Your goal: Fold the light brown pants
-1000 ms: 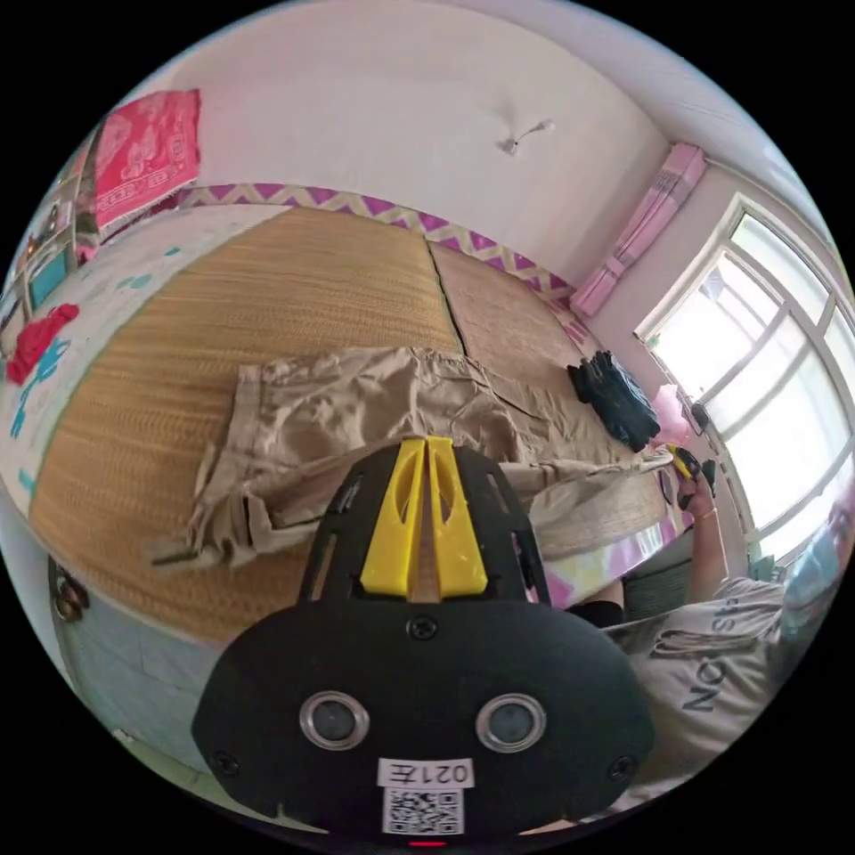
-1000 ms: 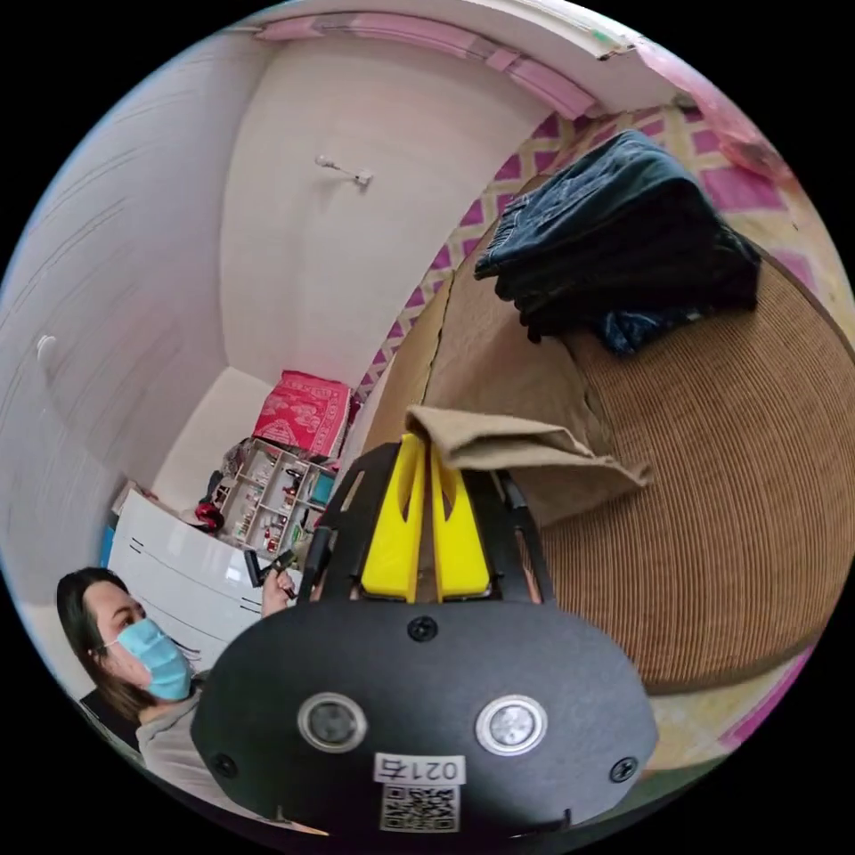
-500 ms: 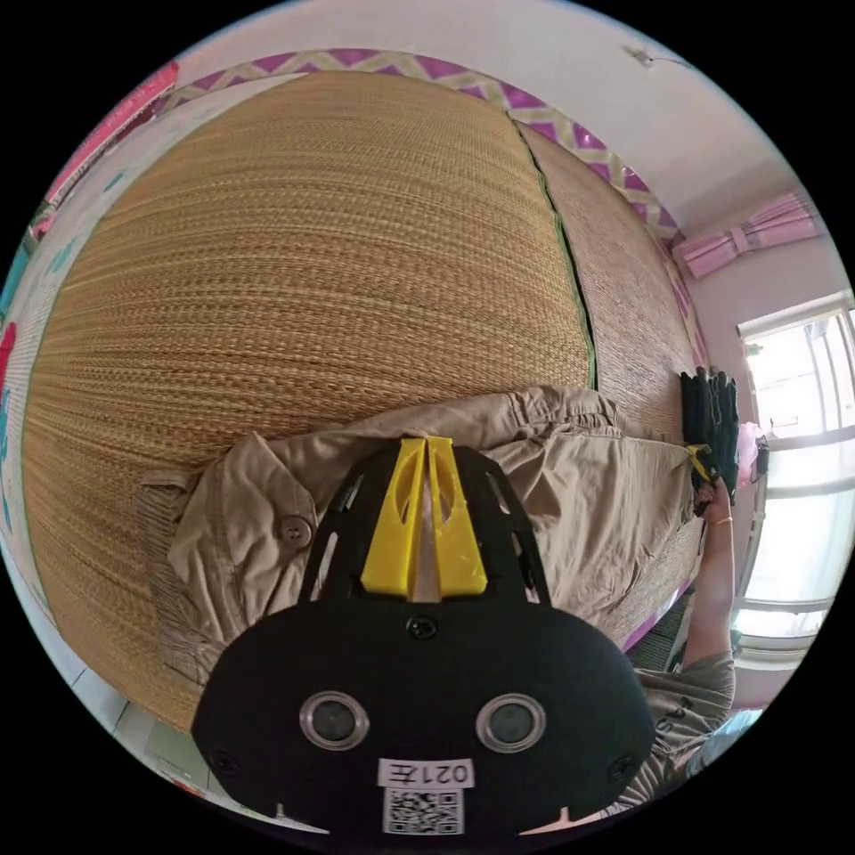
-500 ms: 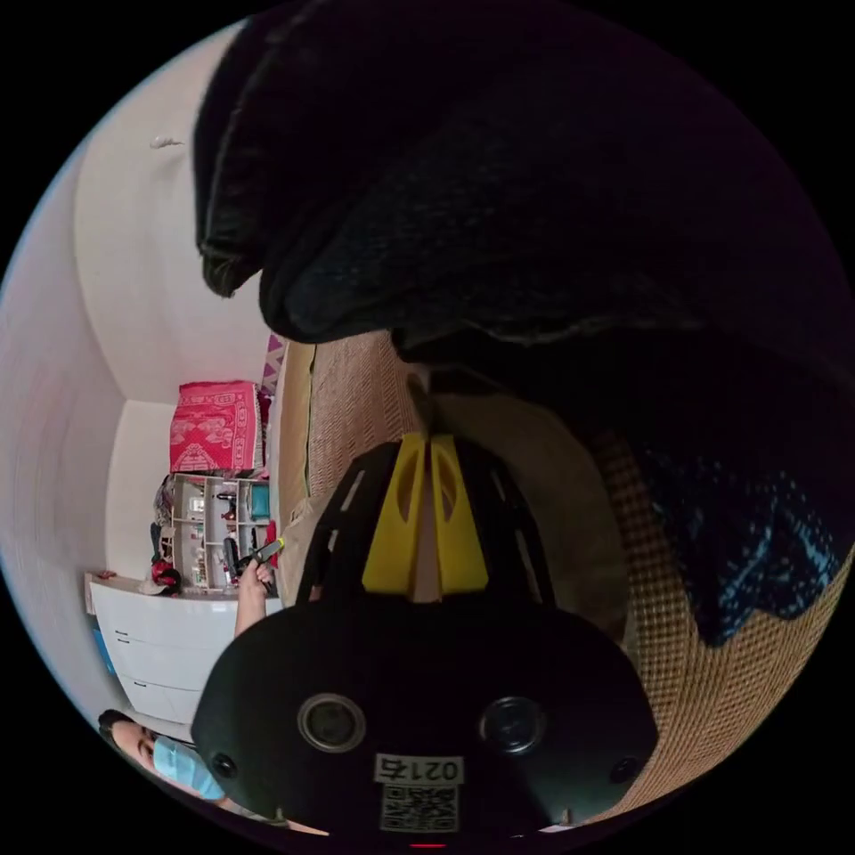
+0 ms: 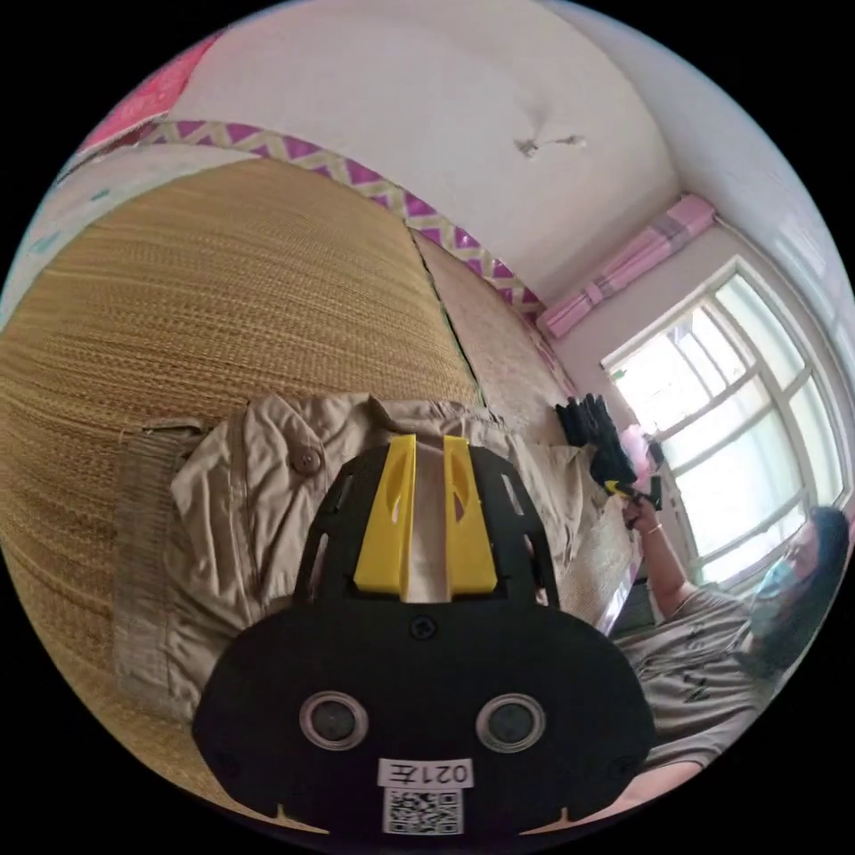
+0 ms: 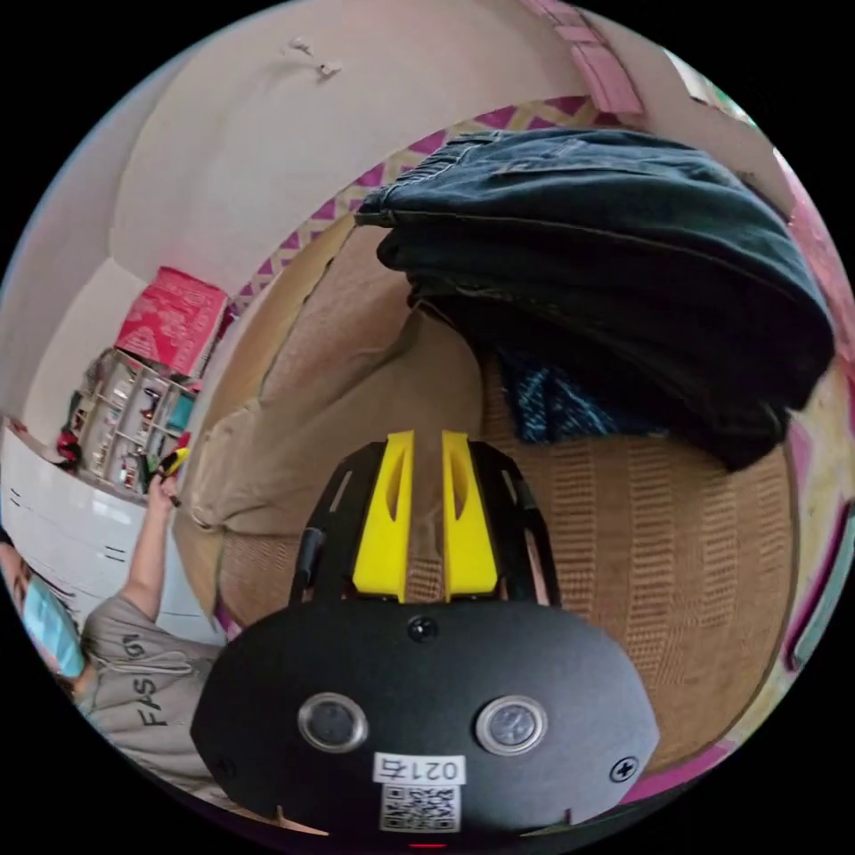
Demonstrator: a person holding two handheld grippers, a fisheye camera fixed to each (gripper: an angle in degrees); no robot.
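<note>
Light brown pants (image 5: 267, 499) lay on the straw mat (image 5: 223, 294). Both hand-held grippers, left (image 5: 426, 441) and right (image 6: 426, 436), parted, empty. Might snag the dark jeans (image 6: 606, 267) touching the leg end.

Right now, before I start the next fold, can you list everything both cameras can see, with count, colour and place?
Light brown cotton pants: one, tan, spread on the mat, waist button near the left gripper.
Woven straw mat: two panels, golden brown, under the clothes.
Dark folded jeans: one stack, black-blue, on the mat at the far end of the pants.
Red patterned cloth: one, red, against the wall.
Shelf unit: one, pale, full of small items.
Window: one, white frame, bright.
Person: one, grey shirt, beside the bed.
Left gripper: yellow fingers, open over the pants.
Right gripper: yellow fingers, open above the mat.
</note>
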